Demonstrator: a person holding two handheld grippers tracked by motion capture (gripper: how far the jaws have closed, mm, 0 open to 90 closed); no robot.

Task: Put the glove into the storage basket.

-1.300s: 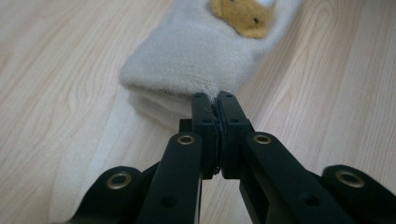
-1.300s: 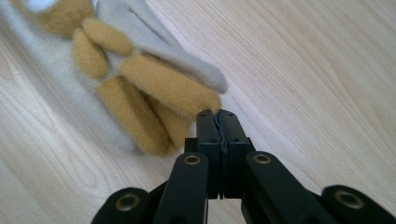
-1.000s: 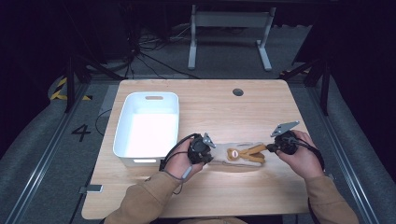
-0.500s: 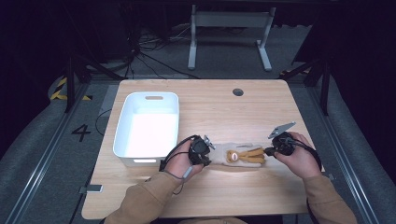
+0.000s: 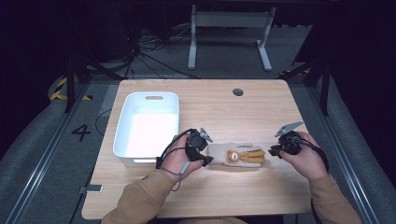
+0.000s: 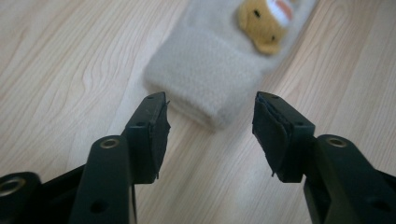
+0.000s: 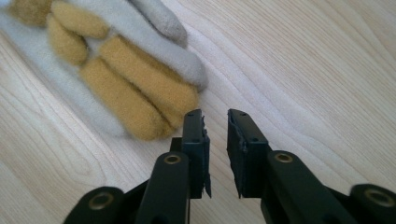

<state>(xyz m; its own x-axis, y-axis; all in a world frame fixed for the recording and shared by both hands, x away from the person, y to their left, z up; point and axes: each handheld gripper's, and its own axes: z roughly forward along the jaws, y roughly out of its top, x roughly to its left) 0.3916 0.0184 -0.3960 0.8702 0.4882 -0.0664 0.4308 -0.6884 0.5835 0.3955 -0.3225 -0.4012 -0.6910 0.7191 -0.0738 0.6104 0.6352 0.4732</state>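
Note:
A fuzzy grey glove [image 5: 238,155] with a tan bear face and tan fingers lies flat on the wooden table [image 5: 224,196], between my two grippers. My left gripper [image 5: 207,150] is at the cuff end. In the left gripper view its jaws [image 6: 210,123] stand wide open just short of the glove's cuff [image 6: 210,74], apart from it. My right gripper [image 5: 273,150] is at the fingertip end. In the right gripper view it [image 7: 215,123] shows a narrow gap with nothing in it, beside the tan glove fingers [image 7: 135,98].
A white bin [image 5: 122,135] stands at the left, close behind my left hand. A round cable hole [image 5: 238,92] sits near the table's far edge. Bare wood lies in front of and behind the glove.
The glove has settled flat on the table and shifted slightly left. My right gripper has drawn back a little from its fingertips.

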